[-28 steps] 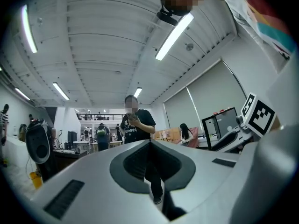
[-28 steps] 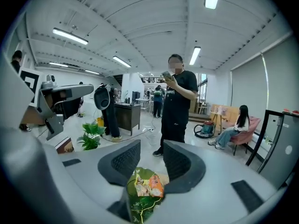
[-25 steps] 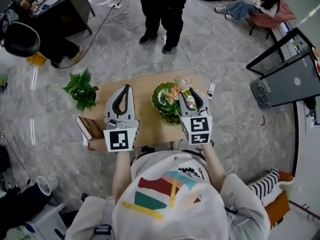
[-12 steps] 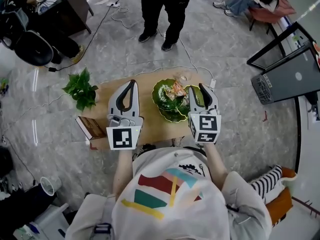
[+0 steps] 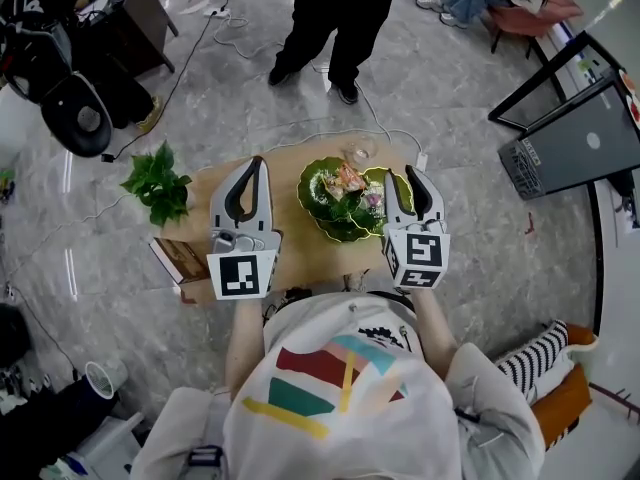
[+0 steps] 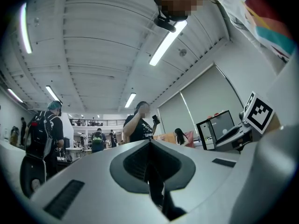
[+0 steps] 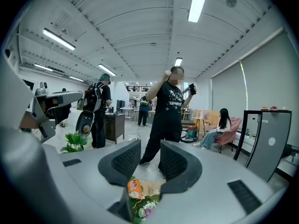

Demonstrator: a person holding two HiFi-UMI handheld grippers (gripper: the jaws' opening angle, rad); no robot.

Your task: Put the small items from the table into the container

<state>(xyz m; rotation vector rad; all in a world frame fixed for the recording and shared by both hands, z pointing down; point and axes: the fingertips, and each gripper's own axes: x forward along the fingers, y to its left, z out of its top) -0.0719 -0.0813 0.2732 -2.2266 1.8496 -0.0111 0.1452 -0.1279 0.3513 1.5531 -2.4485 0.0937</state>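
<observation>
A green leaf-shaped bowl (image 5: 322,176) sits on the small wooden table (image 5: 290,238). It holds several small items, among them an orange packet (image 5: 349,180) and a purple-white sprig (image 5: 372,201). My right gripper (image 5: 411,173) hovers at the bowl's right rim, open, with nothing between its fingers. In the right gripper view (image 7: 150,149) the orange packet (image 7: 135,189) and the sprig (image 7: 148,206) show low down through the gap. My left gripper (image 5: 257,161) hangs over the bare table left of the bowl. Its tips meet in the left gripper view (image 6: 150,141), shut and holding nothing.
A small clear glass (image 5: 359,153) stands at the table's far edge behind the bowl. A brown book (image 5: 180,258) lies at the front left corner. A potted plant (image 5: 157,182) sits on the floor to the left. A person (image 5: 335,18) stands beyond the table.
My right gripper has moved rightwards from over the bowl to its right rim and risen a little. The left gripper has hardly shifted.
</observation>
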